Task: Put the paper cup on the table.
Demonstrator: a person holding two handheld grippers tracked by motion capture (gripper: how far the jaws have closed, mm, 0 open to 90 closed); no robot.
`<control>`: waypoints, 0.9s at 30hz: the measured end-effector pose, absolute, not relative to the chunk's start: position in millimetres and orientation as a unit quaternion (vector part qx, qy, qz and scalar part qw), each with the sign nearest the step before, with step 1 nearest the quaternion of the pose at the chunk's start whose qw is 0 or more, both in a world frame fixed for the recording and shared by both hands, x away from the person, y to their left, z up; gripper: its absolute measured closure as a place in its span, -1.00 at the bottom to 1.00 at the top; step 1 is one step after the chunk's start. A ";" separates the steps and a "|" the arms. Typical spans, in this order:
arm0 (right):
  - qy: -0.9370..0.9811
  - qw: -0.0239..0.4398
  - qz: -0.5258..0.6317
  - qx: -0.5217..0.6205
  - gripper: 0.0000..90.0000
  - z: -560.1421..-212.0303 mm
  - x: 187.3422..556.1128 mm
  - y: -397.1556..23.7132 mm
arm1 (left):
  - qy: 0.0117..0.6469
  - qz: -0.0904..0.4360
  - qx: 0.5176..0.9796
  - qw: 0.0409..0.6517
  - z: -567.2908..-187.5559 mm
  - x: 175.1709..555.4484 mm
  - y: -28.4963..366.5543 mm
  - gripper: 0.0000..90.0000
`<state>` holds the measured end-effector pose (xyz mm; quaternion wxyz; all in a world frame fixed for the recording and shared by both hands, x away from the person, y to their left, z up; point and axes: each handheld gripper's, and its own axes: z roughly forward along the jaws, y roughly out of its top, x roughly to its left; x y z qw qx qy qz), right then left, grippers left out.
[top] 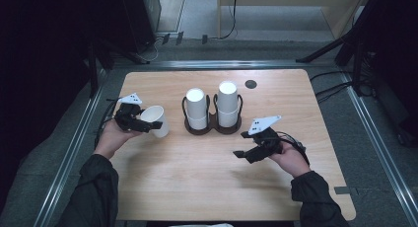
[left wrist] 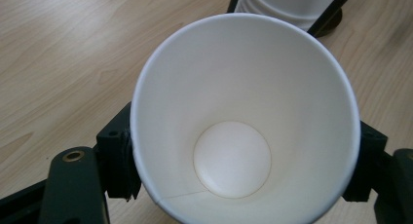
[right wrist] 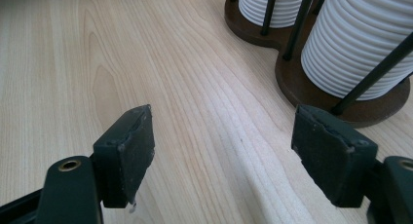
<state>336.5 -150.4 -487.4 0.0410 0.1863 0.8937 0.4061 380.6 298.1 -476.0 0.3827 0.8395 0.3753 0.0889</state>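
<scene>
White paper cup (left wrist: 243, 126), a single tapered one with an empty, clean inside, sits clamped between the two black jaws of the left tool (top: 148, 124), whose pads press on its wall from either side near the rim; in the left tool's own view the mouth faces the camera and the round base shows deep inside. In the high view that cup (top: 156, 120) is carried tipped on its side just above the light wooden bench (top: 197, 187), at about nine o'clock from the dark brown two-post cup holder (top: 213, 130) and well clear of it. The holder stands near the bench's middle and bears two stacks of upturned white paper cups, the left stack (top: 196, 108) and the slightly taller right stack (top: 227, 103), each fenced by thin black rods. The right tool (top: 240, 144) hovers at roughly five o'clock from the holder, its jaws standing wide apart with nothing but bare wood between them. Judging by this, one cup is already separated from the stacks and in hand; setting it down somewhere on the bench, probably upright, looks to be what is left, and the right tool has taken hold of nothing so far.
</scene>
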 end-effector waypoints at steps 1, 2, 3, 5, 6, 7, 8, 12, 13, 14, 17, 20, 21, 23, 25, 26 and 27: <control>0.894 0.041 0.405 0.189 -0.47 -487.4 335.9 -150.9 | 0.378 0.091 0.839 0.380 -476.5 381.3 299.1 -0.48; 0.894 0.042 0.404 0.188 -0.47 -487.5 335.9 -151.3 | 0.381 0.094 0.839 0.378 -477.3 382.5 300.6 -0.48; 0.894 0.042 0.405 0.187 -0.47 -487.8 335.8 -151.7 | 0.382 0.095 0.838 0.378 -477.8 383.0 301.8 -0.49; 0.894 0.043 0.404 0.186 -0.47 -488.0 335.7 -152.1 | 0.391 0.095 0.835 0.375 -479.6 384.8 306.1 -0.49; 0.895 0.042 0.404 0.187 -0.47 -488.1 335.8 -152.1 | 0.394 0.097 0.834 0.374 -480.5 385.3 307.3 -0.49; 0.895 0.042 0.404 0.187 -0.47 -488.2 335.8 -152.0 | 0.397 0.099 0.834 0.370 -481.4 385.7 308.6 -0.49; 0.895 0.042 0.403 0.187 -0.47 -488.3 335.8 -151.8 | 0.397 0.102 0.836 0.364 -482.3 385.9 310.0 -0.49; 0.896 0.040 0.401 0.186 -0.47 -488.8 335.9 -150.6 | 0.406 0.108 0.835 0.355 -484.2 386.6 314.2 -0.50; 0.896 0.040 0.401 0.185 -0.47 -488.8 335.9 -150.5 | 0.409 0.109 0.834 0.353 -484.6 386.9 315.4 -0.50; 0.896 0.041 0.401 0.185 -0.47 -488.8 336.0 -150.3 | 0.411 0.110 0.834 0.351 -485.3 387.0 316.2 -0.50; 0.897 0.040 0.401 0.185 -0.47 -488.7 335.9 -150.1 | 0.408 0.114 0.838 0.345 -486.1 386.7 315.5 -0.51; 0.897 0.040 0.400 0.185 -0.47 -488.9 336.0 -150.2 | 0.407 0.116 0.840 0.340 -487.3 387.0 314.2 -0.52; 0.897 0.041 0.400 0.185 -0.47 -488.9 336.0 -150.2 | 0.406 0.115 0.841 0.338 -487.8 387.4 314.2 -0.52; 0.897 0.041 0.400 0.185 -0.47 -488.9 336.0 -150.2 | 0.408 0.114 0.841 0.335 -488.9 387.6 313.8 -0.52; 0.897 0.040 0.401 0.185 -0.47 -488.9 336.1 -150.3 | 0.408 0.113 0.842 0.333 -489.4 387.9 313.6 -0.53; 0.897 0.041 0.400 0.185 -0.47 -488.9 336.2 -150.3 | 0.409 0.112 0.842 0.333 -489.7 388.0 313.3 -0.53; 0.897 0.041 0.400 0.185 -0.47 -489.0 336.2 -150.1 | 0.410 0.111 0.842 0.333 -489.7 388.1 313.1 -0.53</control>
